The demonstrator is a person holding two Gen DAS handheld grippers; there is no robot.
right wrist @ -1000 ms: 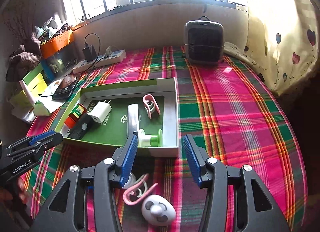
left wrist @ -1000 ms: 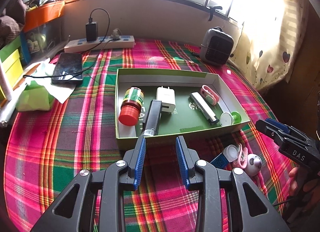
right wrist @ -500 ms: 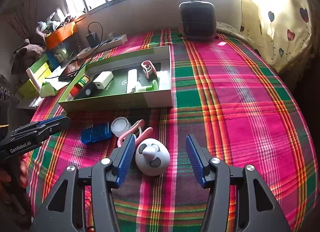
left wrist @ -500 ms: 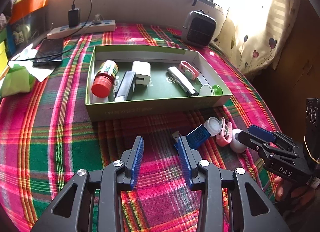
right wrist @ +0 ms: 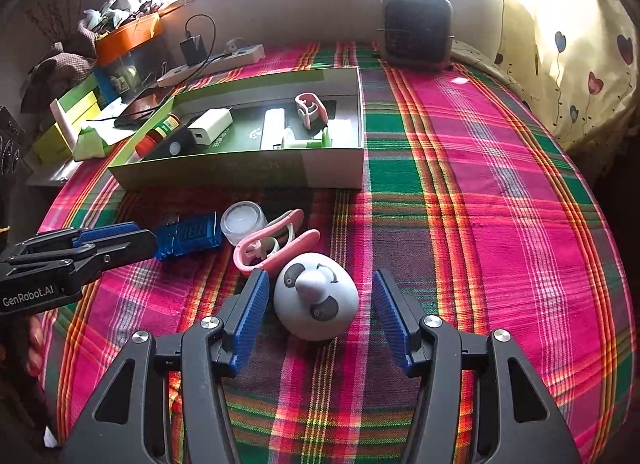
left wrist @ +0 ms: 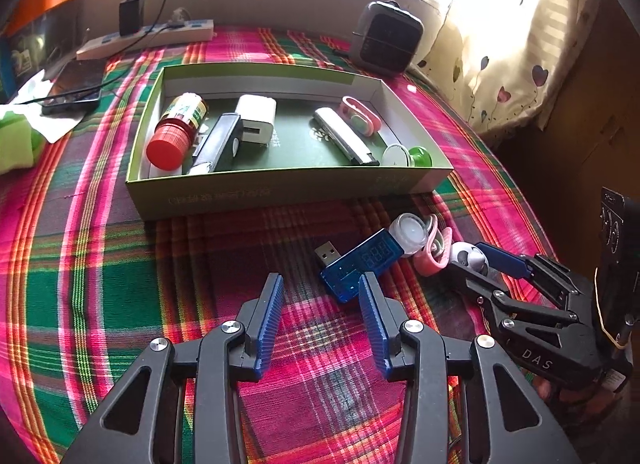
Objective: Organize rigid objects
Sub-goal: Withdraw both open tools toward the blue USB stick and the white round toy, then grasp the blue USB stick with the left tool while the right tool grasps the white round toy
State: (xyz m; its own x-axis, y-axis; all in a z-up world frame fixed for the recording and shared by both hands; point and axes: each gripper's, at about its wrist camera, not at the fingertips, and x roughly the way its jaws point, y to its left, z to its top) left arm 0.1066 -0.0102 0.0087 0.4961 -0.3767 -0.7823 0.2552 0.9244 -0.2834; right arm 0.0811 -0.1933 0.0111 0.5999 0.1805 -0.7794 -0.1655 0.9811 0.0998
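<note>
A shallow green box (left wrist: 280,192) holds a red-capped bottle (left wrist: 176,132), a black device (left wrist: 220,140), a white charger (left wrist: 256,116), a silver stick (left wrist: 344,136), a pink clip (left wrist: 360,116) and a white-green spool (left wrist: 408,154). In front of it lie a blue USB meter (left wrist: 360,260), a small clear jar (left wrist: 408,230), a second pink clip (left wrist: 434,252) and a white panda toy (right wrist: 316,300). My left gripper (left wrist: 320,284) is opening, its right tip beside the meter's near end, pads not touching. My right gripper (right wrist: 320,278) stands open around the panda toy without pressing it.
A power strip (left wrist: 148,36) with a plugged charger, a phone (left wrist: 76,88) and a small grey heater (left wrist: 386,38) stand behind the box. Boxes and tissue crowd the far left (right wrist: 72,132). The plaid cloth (right wrist: 480,224) stretches to the right, ending at a curtain.
Both grippers have drawn back from the box and sunk toward the loose items. The left jaws stand wider. The right gripper now straddles the panda toy.
</note>
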